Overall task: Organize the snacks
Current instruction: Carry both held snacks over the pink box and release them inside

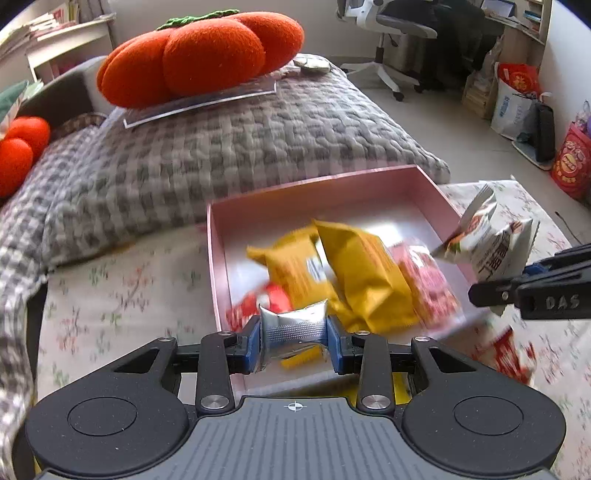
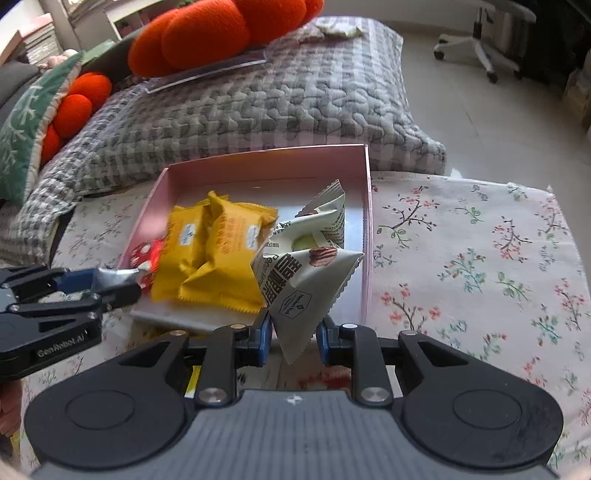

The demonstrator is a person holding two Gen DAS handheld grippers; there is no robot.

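A pink box (image 1: 218, 258) (image 2: 369, 206) lies on the floral cloth and holds two yellow snack packs (image 1: 365, 273) (image 2: 225, 254), red packs (image 1: 428, 284) and a white triangular pack (image 2: 325, 218). My left gripper (image 1: 294, 341) is shut on a silver-backed snack packet (image 1: 293, 326) over the box's near left corner; it also shows in the right wrist view (image 2: 110, 280). My right gripper (image 2: 293, 338) is shut on a white triangular nut packet (image 2: 303, 291) at the box's near edge; that packet also shows in the left wrist view (image 1: 487, 240).
A grey checked quilt (image 1: 221, 147) lies behind the box, with orange pumpkin cushions (image 1: 199, 55) on it. A red packet (image 1: 509, 354) lies on the floral cloth (image 2: 480, 258) near the box. An office chair (image 1: 388, 22) and bags (image 1: 517, 96) stand on the floor beyond.
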